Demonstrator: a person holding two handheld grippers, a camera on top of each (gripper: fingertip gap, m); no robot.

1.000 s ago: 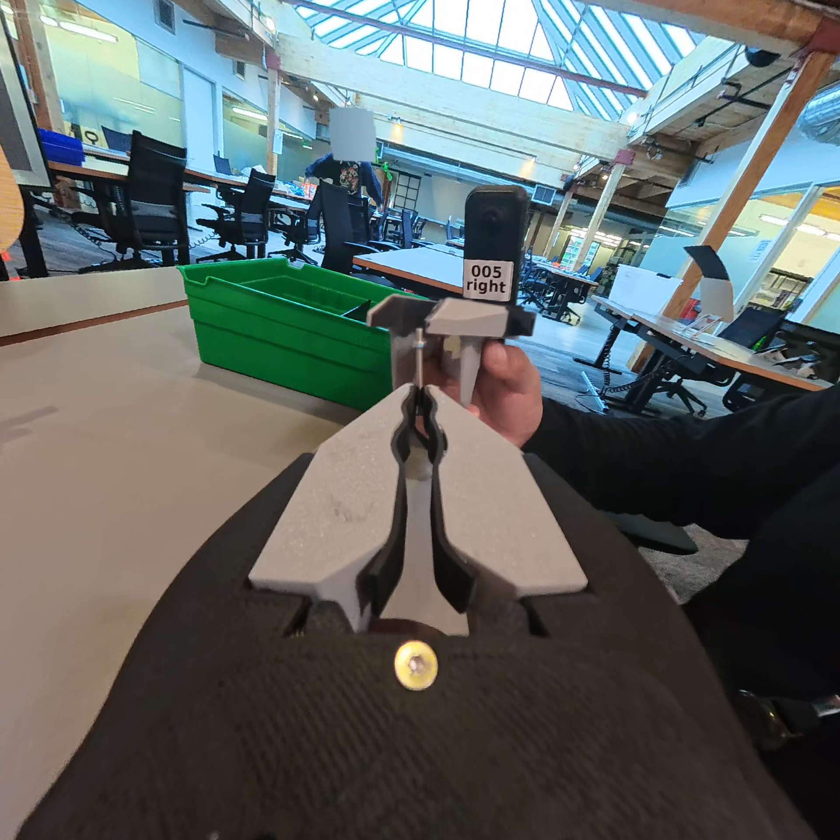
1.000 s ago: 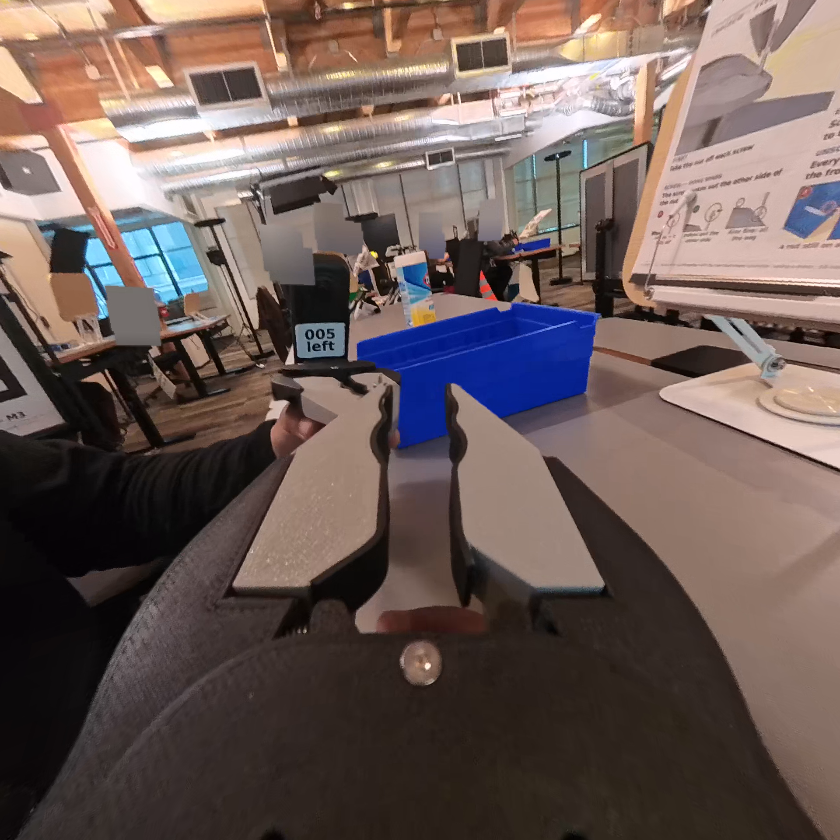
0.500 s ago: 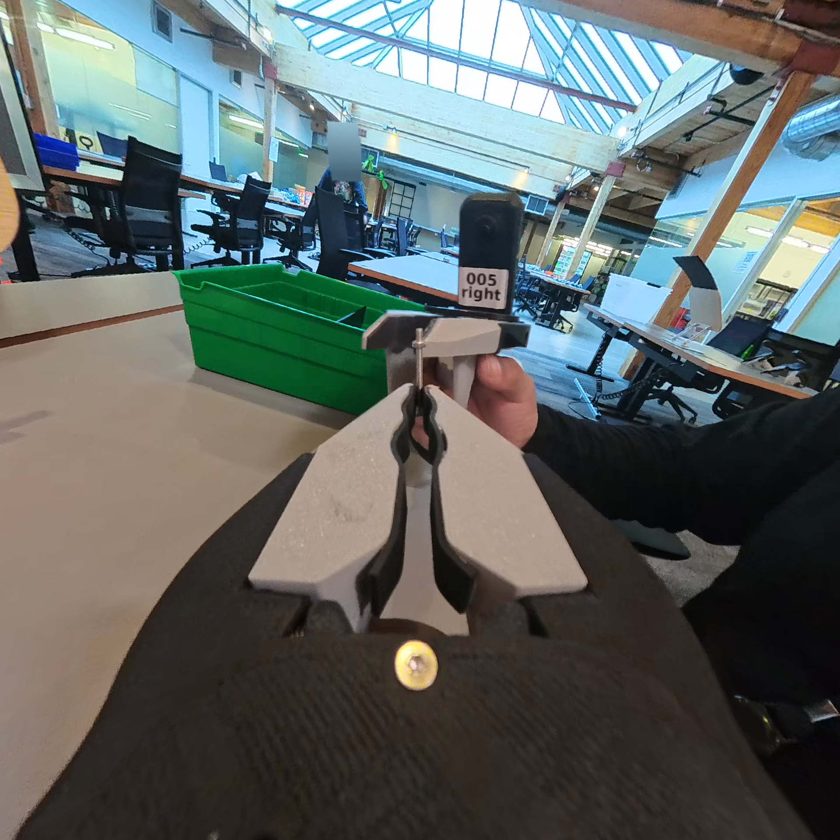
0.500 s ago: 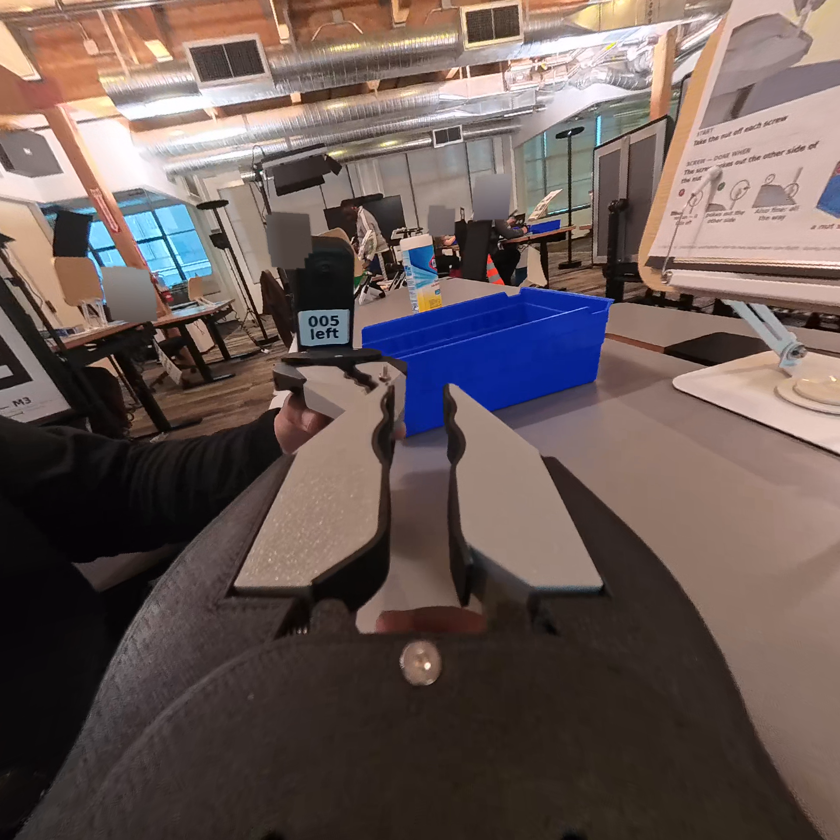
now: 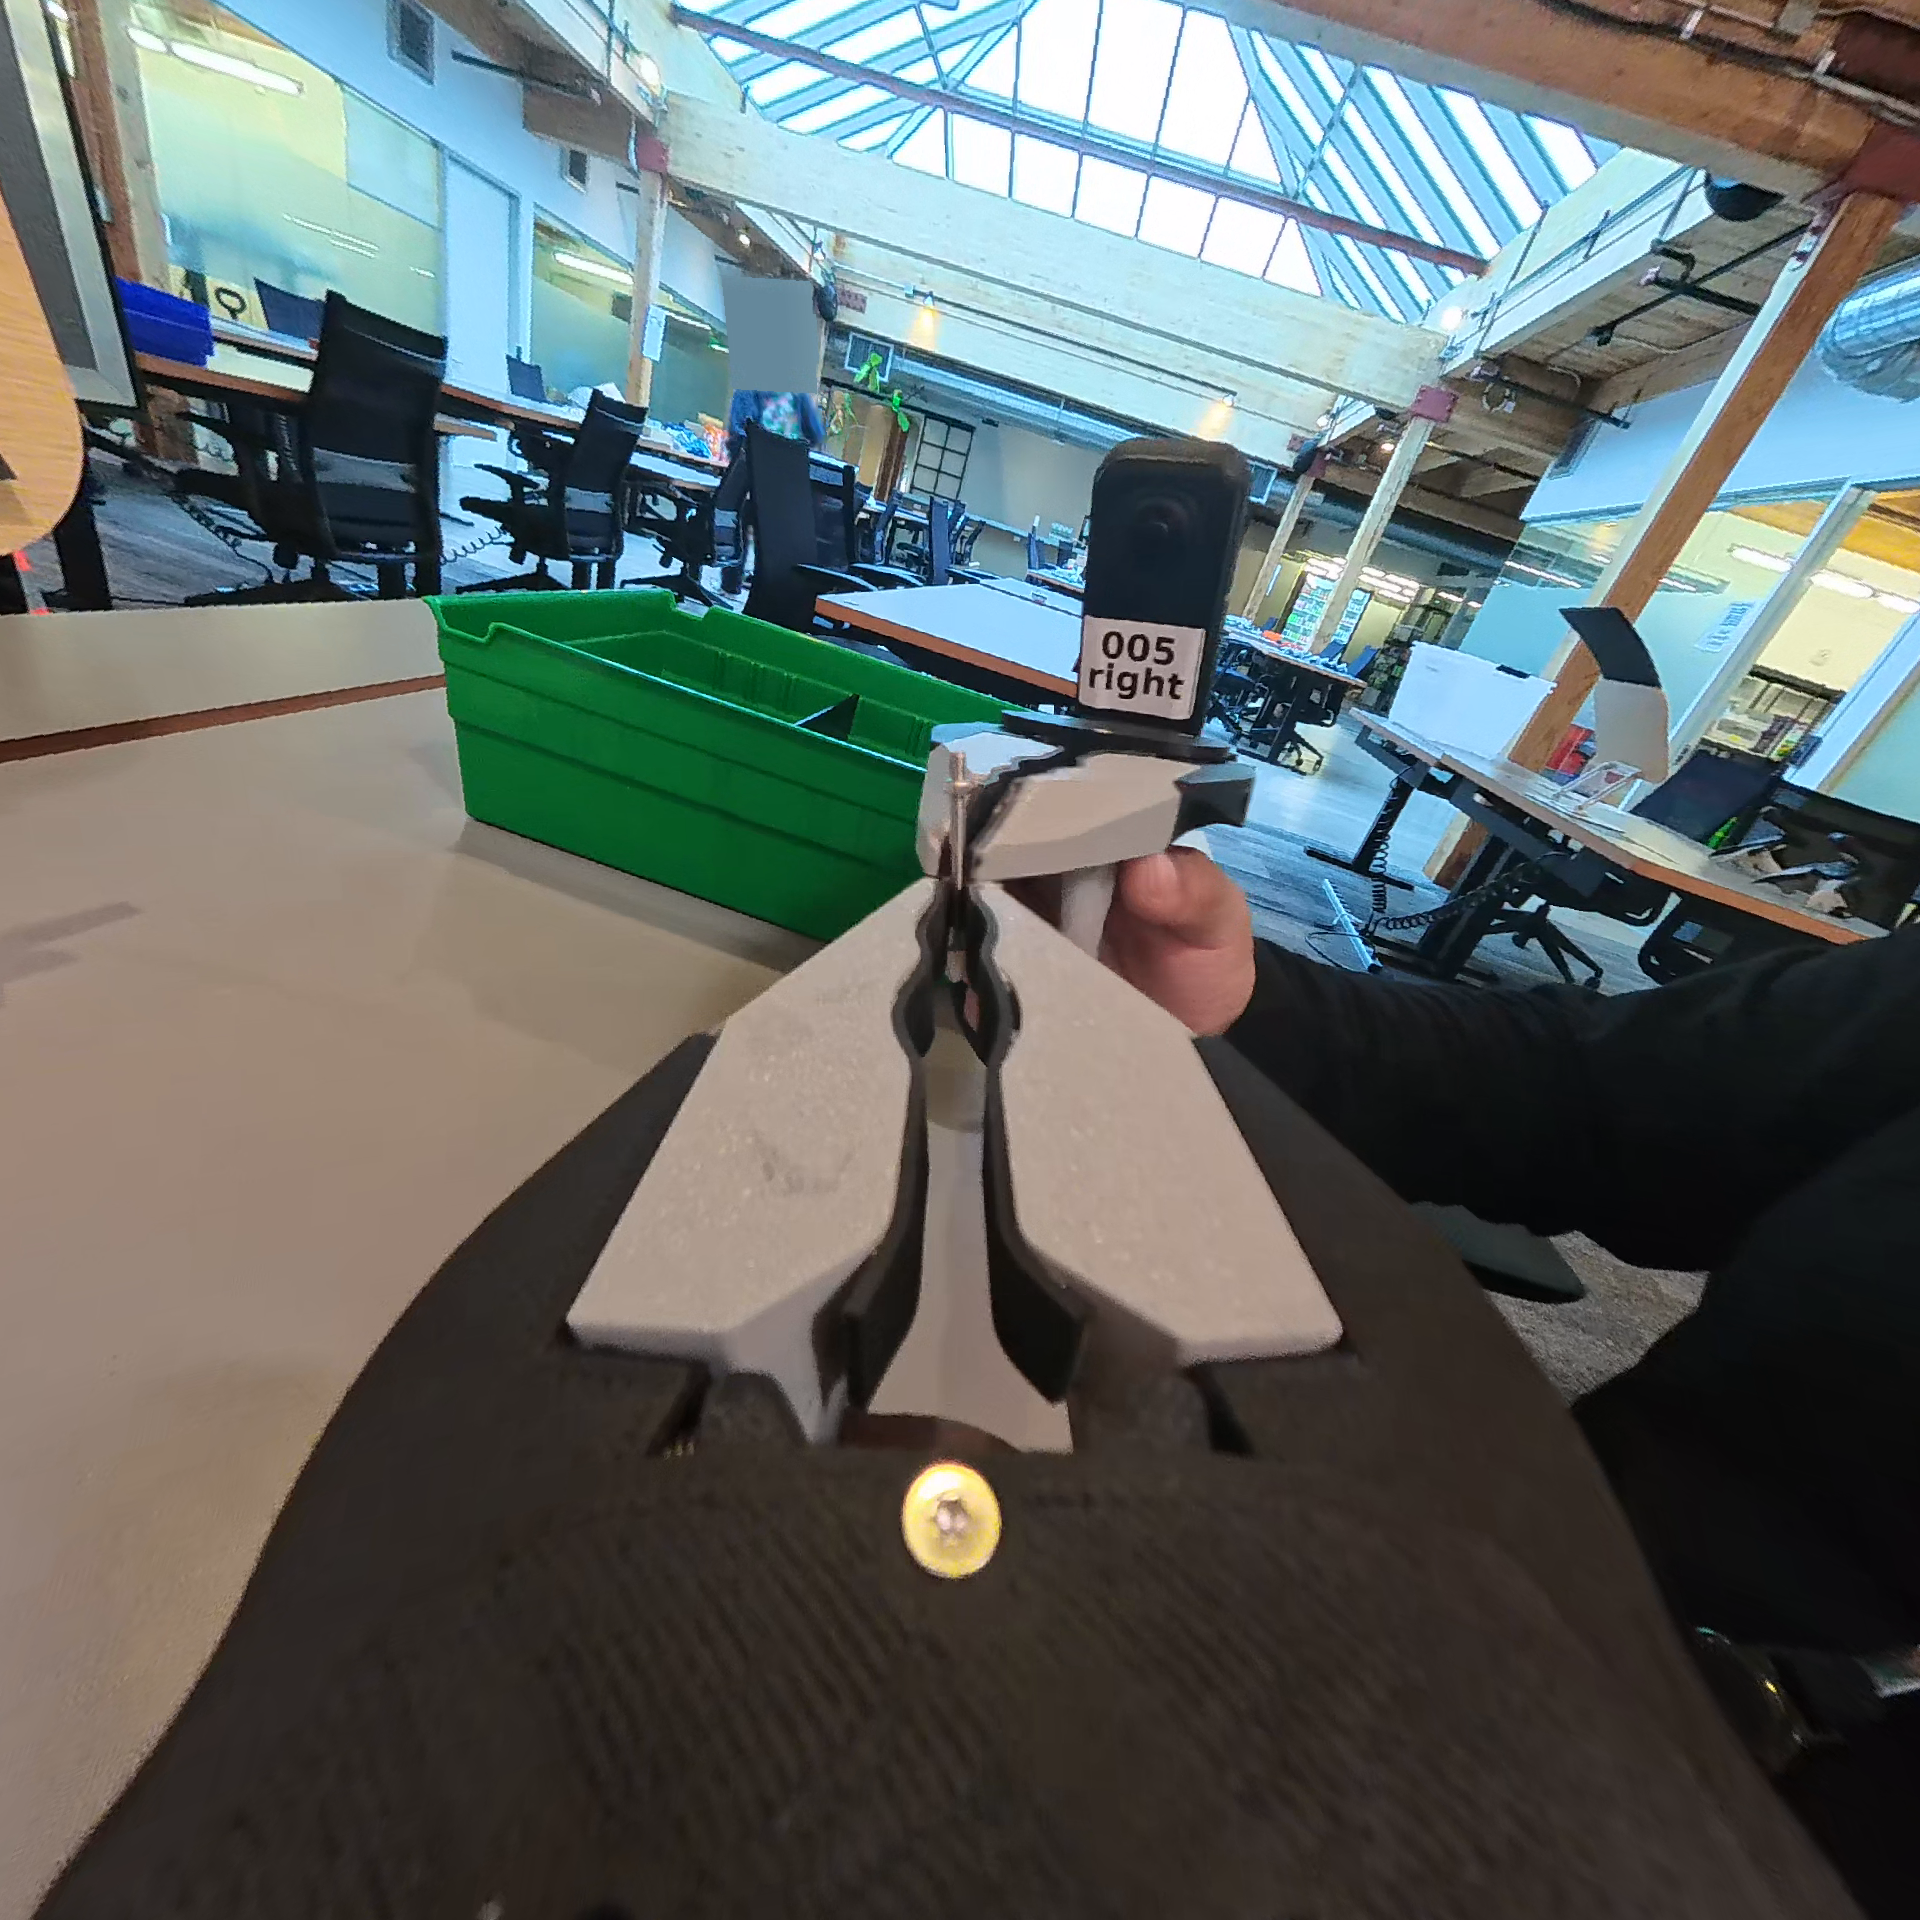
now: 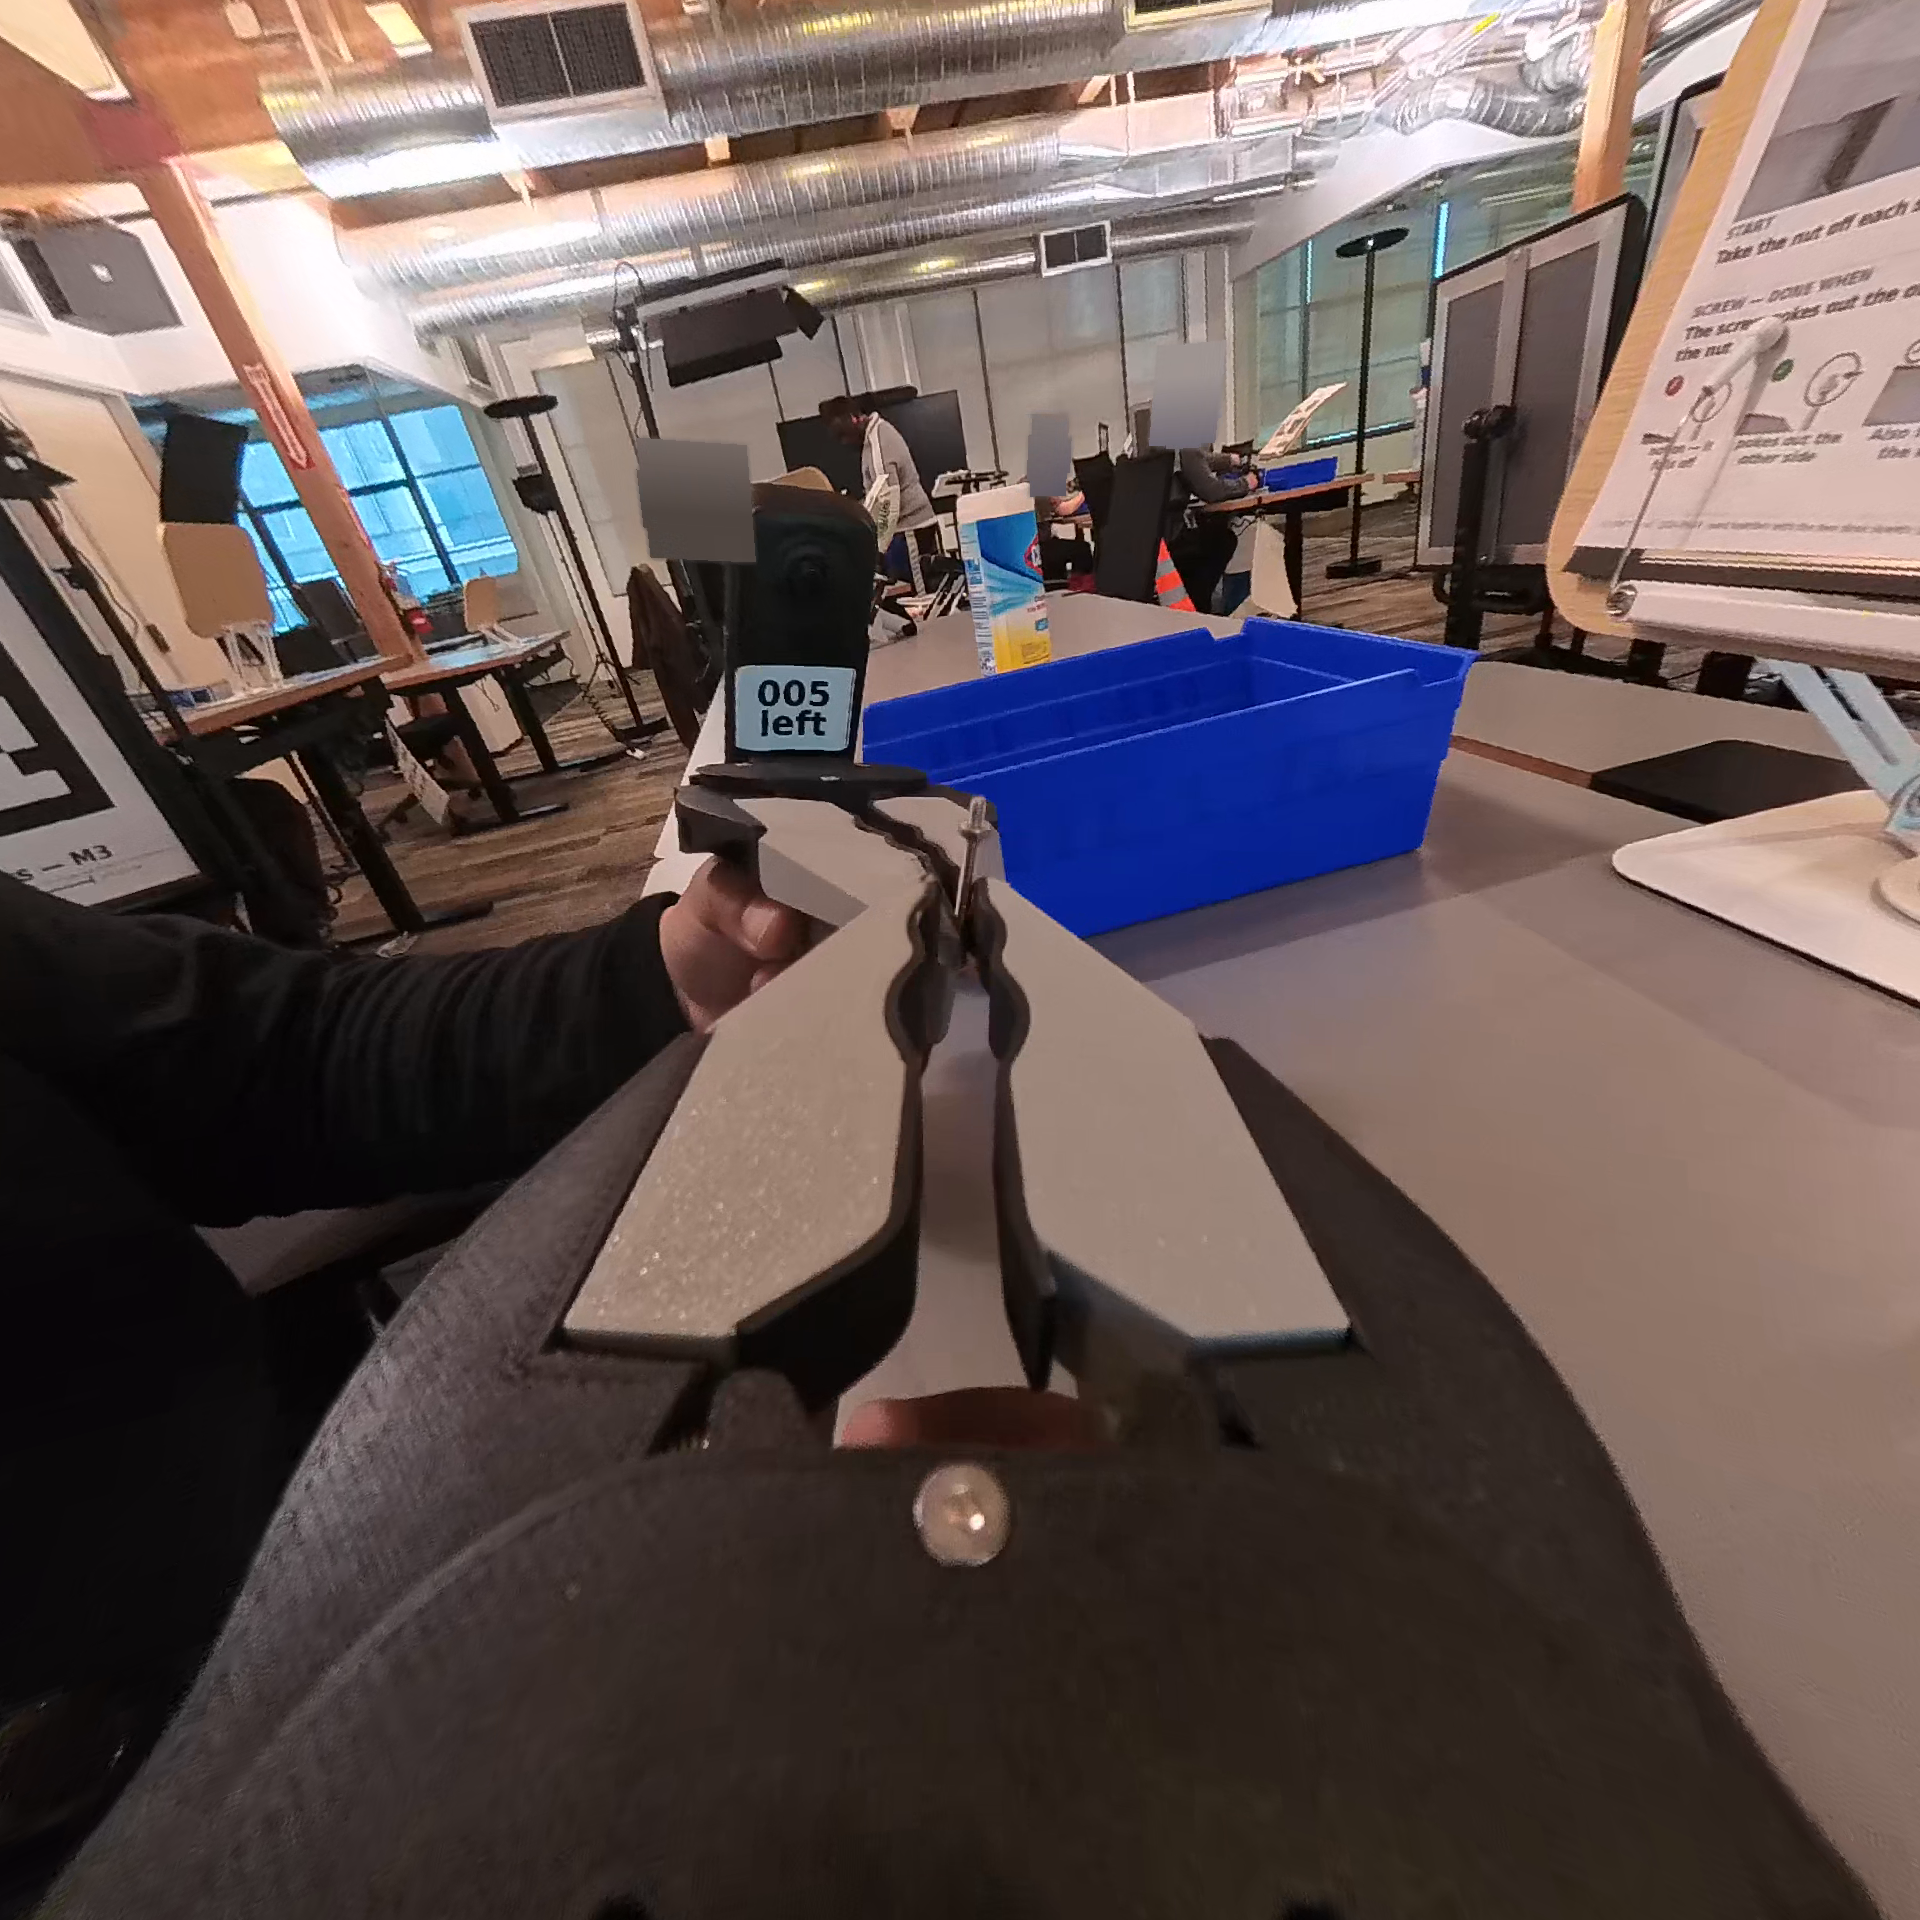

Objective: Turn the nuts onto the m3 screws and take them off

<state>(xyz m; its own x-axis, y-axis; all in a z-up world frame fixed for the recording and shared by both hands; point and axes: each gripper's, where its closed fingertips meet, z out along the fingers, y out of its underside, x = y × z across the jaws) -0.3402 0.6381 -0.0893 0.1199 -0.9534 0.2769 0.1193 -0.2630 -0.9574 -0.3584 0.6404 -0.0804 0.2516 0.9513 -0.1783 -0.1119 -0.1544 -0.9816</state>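
My left gripper (image 5: pixel 956 920) is shut on the lower shank of a thin metal M3 screw (image 5: pixel 961 831), which stands upright above its tips. A small collar, perhaps the nut (image 5: pixel 962 787), sits near the screw's top. My right gripper (image 6: pixel 961 914) faces the left one, with its jaws drawn in around the same screw (image 6: pixel 968 862). From the left wrist view the right gripper's fingers (image 5: pixel 1081 821) flank the screw's upper part. The left gripper also shows in the right wrist view (image 6: pixel 831 842). Both are held above the grey table (image 5: pixel 260 987).
A green bin (image 5: pixel 665 748) stands on the table behind the grippers in the left wrist view. In the right wrist view there are a blue bin (image 6: pixel 1164 790), a wipes canister (image 6: pixel 1003 582), a black pad (image 6: pixel 1725 779) and an instruction board on a white stand (image 6: pixel 1766 416). The tips of both grippers are at nearly the same place.
My right gripper was open and a little apart from the left one; it has moved in and closed around the screw. The left gripper still holds the screw upright.
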